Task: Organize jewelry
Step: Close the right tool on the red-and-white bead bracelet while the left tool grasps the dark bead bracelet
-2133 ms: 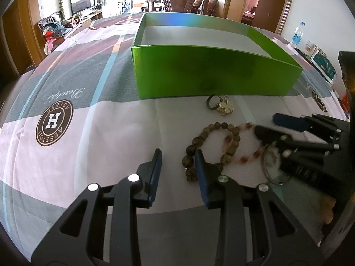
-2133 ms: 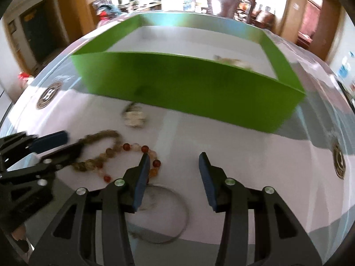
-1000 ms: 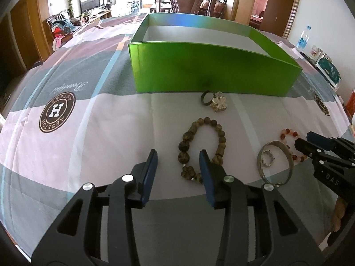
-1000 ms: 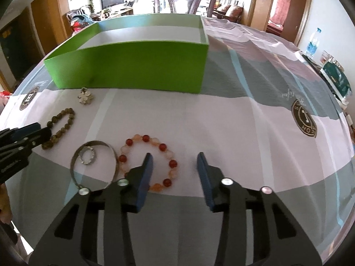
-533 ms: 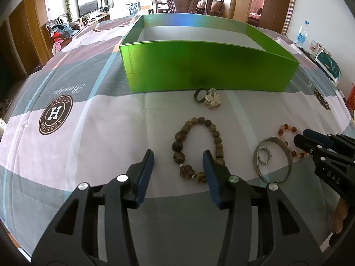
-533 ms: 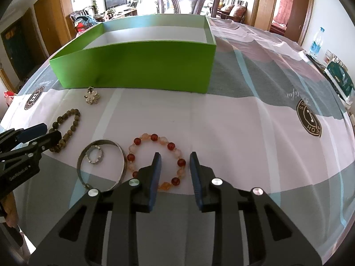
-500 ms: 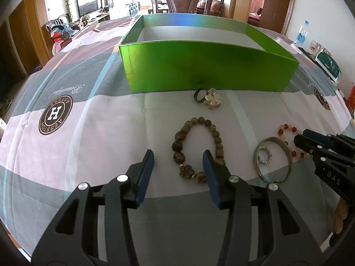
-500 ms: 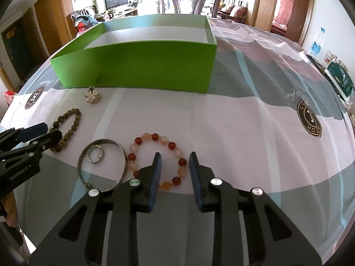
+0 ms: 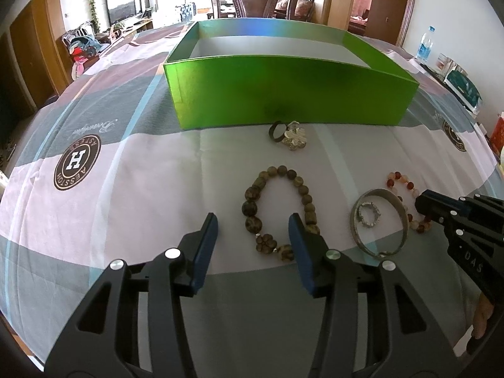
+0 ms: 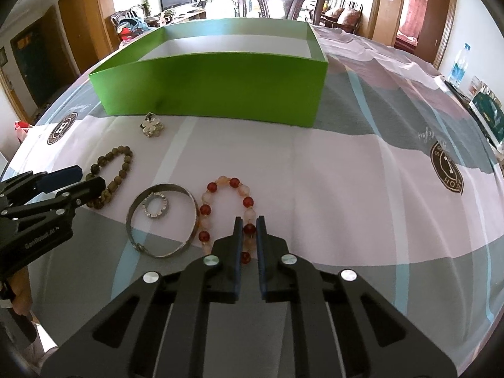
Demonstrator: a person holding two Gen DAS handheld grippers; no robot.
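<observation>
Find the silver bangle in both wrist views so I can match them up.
Left wrist: silver bangle lower right, beside the right gripper.
Right wrist: silver bangle lower left, just left of the red bead bracelet.
Shared landmark: green box.

Both claws, left (image 9: pixel 253 234) and right (image 10: pixel 249 230), are black with blue pads, silver screws and faint, possibly white lettering.

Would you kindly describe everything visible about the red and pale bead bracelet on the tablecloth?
The bracelet is a loop of round beads, glossy dark red ones alternating with translucent peach and whitish ones, like glass or stone. It lies flat on the tablecloth, just right of the silver bangle. The right tool has just been closing, and its pads now pinch the loop's near right side.
</observation>
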